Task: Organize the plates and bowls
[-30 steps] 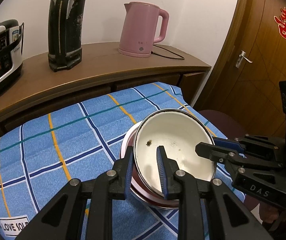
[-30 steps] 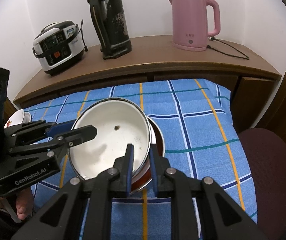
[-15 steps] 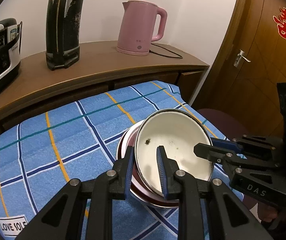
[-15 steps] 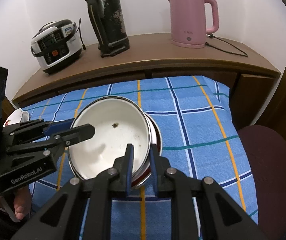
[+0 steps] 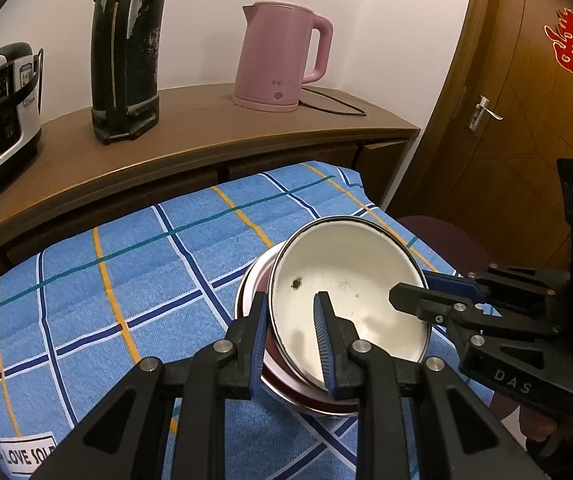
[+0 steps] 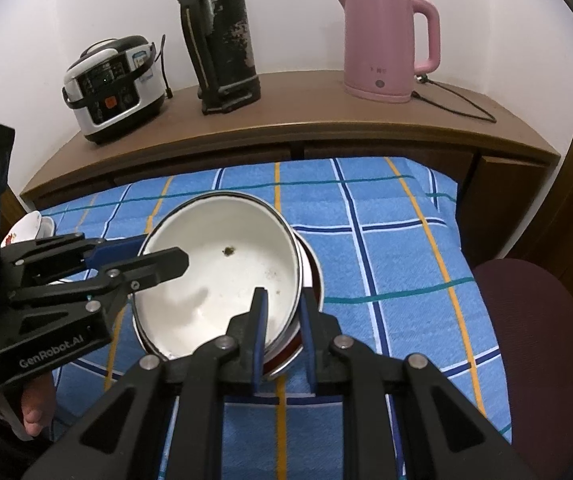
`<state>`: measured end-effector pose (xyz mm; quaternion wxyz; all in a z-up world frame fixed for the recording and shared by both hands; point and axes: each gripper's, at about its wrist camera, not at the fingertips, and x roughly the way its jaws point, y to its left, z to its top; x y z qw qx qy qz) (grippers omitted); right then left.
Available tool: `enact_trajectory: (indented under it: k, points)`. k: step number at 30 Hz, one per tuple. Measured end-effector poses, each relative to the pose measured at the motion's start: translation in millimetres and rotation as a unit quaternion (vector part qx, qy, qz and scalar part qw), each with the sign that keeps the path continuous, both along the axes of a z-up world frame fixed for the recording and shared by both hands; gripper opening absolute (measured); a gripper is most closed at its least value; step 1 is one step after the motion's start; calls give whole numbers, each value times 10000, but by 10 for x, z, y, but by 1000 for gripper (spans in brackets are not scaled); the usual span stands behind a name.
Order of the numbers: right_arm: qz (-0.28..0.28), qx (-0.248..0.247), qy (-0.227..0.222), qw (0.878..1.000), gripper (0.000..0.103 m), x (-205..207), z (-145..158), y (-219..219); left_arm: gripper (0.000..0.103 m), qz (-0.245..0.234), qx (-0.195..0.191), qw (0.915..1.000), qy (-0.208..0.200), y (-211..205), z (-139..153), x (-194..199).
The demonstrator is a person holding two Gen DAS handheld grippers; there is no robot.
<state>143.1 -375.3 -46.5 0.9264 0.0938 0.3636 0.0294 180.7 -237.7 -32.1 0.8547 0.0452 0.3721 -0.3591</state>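
Observation:
A white enamel bowl point(image 5: 346, 280) with a dark speck inside sits tilted in a red-rimmed metal bowl point(image 5: 306, 400) on the blue checked cloth. My left gripper point(image 5: 290, 320) is shut on the white bowl's near rim, one finger inside, one outside. My right gripper point(image 6: 282, 312) is shut on the opposite rim the same way; it shows at right in the left wrist view point(image 5: 414, 292). The white bowl point(image 6: 222, 272) and the red-rimmed bowl point(image 6: 310, 276) show in the right wrist view, with the left gripper point(image 6: 166, 252) at left.
A wooden sideboard point(image 6: 306, 120) behind the table carries a rice cooker point(image 6: 114, 84), a black thermos point(image 6: 222, 40) and a pink kettle point(image 6: 386, 44) with its cord. A small patterned bowl point(image 6: 26, 228) lies at the table's left edge. A dark red chair point(image 6: 534, 320) stands right, a door point(image 5: 526, 120) beyond.
Both grippers keep their hold on the white bowl's rim. The bowl has tilted a little more and both cameras have shifted slightly; the stack stays in place.

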Motion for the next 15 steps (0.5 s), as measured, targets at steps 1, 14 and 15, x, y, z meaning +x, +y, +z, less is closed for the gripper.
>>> enact_trajectory:
  k: [1, 14, 15]
  points:
    - [1, 20, 0, 10000, 17, 2, 2, -8, 25, -1, -23, 10000, 18, 6, 0, 4]
    - [-11, -309, -24, 9995, 18, -5, -1, 51, 25, -7, 74, 9999, -106, -12, -4, -10]
    - [-16, -351, -30, 9994, 18, -7, -2, 61, 25, -7, 67, 9999, -99, -10, -4, -8]
